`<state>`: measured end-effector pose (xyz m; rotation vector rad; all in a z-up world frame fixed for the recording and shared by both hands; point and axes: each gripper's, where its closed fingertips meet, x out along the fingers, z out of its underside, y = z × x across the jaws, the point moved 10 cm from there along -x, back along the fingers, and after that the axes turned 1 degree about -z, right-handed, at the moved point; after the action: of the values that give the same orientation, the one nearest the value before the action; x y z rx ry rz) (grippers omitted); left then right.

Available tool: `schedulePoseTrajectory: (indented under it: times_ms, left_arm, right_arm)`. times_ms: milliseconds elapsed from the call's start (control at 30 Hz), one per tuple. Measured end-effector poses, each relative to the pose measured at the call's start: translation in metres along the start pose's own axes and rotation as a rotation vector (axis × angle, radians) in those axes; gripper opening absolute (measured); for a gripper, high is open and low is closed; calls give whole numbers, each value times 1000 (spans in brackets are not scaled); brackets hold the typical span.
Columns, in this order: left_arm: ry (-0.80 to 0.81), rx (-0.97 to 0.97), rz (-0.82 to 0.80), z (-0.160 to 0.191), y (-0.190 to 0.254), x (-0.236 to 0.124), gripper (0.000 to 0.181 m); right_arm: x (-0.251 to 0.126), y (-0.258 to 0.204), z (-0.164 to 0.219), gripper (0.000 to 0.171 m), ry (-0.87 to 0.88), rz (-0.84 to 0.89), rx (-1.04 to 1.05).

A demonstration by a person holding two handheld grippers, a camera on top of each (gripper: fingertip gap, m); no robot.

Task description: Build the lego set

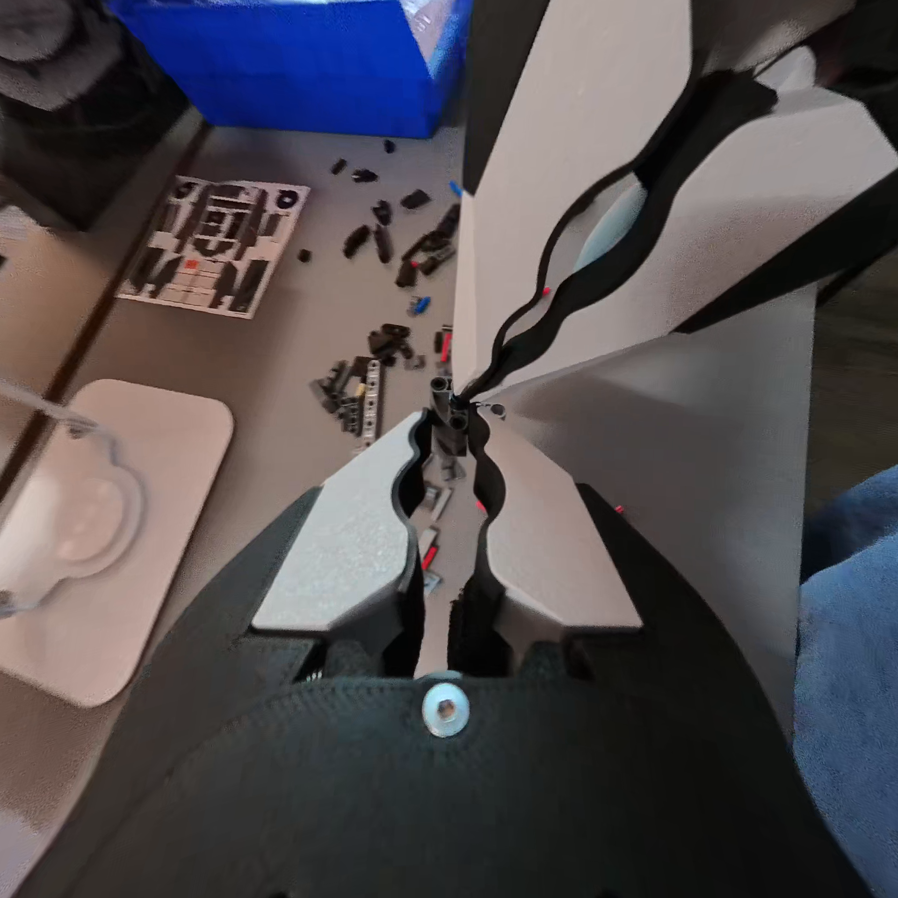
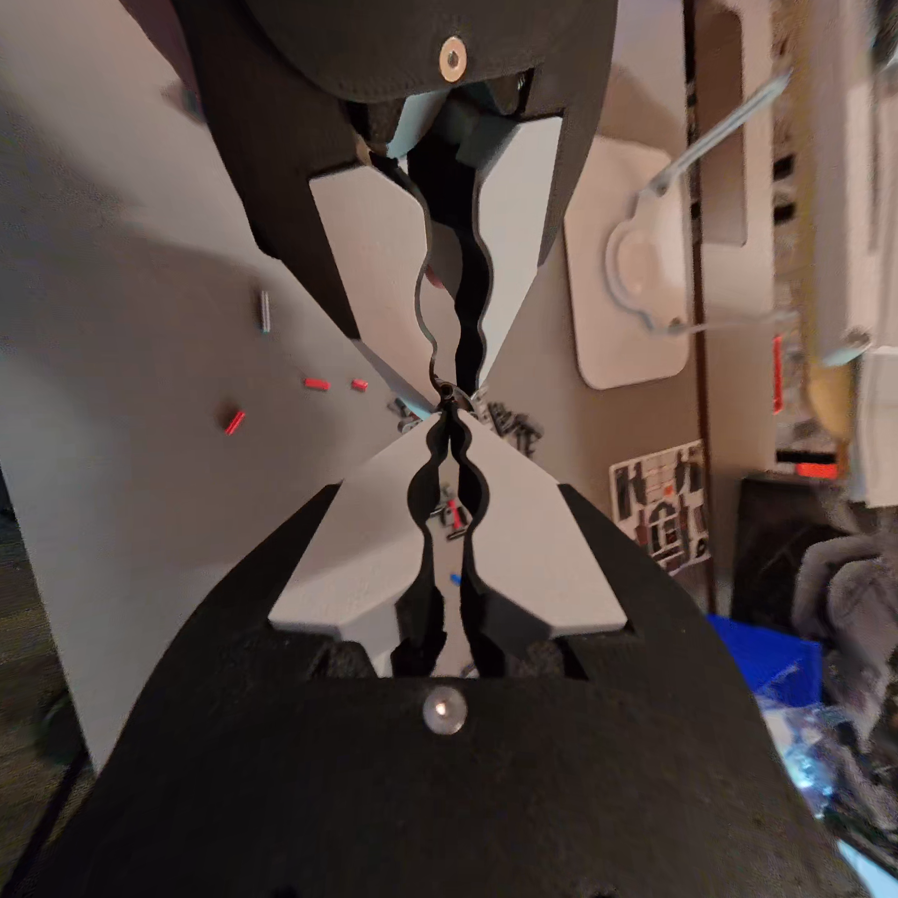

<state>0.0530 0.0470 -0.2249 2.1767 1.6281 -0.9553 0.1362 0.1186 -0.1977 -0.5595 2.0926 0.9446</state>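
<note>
My left gripper (image 1: 449,423) is shut on a small black lego connector (image 1: 451,413) with round holes and holds it above the table. My right gripper (image 1: 465,394) comes in from the upper right, shut tip to tip against that connector, with a tiny black pin-like part pinched at its tips. In the right wrist view my right gripper (image 2: 448,417) reaches up from below. It meets the left gripper (image 2: 449,385), which comes down from the top, and the small black part (image 2: 445,391) sits between them. The join itself is mostly hidden by the fingers.
Loose black lego pieces (image 1: 354,398) lie scattered on the grey table (image 1: 291,364), with a sticker sheet (image 1: 214,245) and a blue bin (image 1: 291,63) behind. A white pad (image 1: 160,486) bearing a clear plastic piece (image 1: 73,525) lies left. Red pins (image 2: 317,384) lie apart. Only a small space, under 4 cm, lies between the two pairs of fingers.
</note>
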Motion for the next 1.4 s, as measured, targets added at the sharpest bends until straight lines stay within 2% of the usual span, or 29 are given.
schedulePoseTrajectory:
  times_ms: [200, 533, 800, 1100, 1400]
  left_arm:
    - [-43, 9, 98, 5, 28, 47, 13]
    - [-78, 12, 137, 15, 52, 82, 12]
    - [-66, 18, 126, 17, 53, 88, 13]
    - [-62, -1, 137, 18, 51, 87, 13]
    - [-54, 24, 138, 19, 51, 87, 13]
  right_arm:
    - [8, -27, 42, 0, -69, -33, 116]
    - [21, -50, 73, 0, -109, -64, 136]
    - [24, -50, 76, 0, -119, -68, 107]
    - [27, -48, 66, 0, -219, -94, 14]
    - [28, -46, 65, 0, -220, -133, -74]
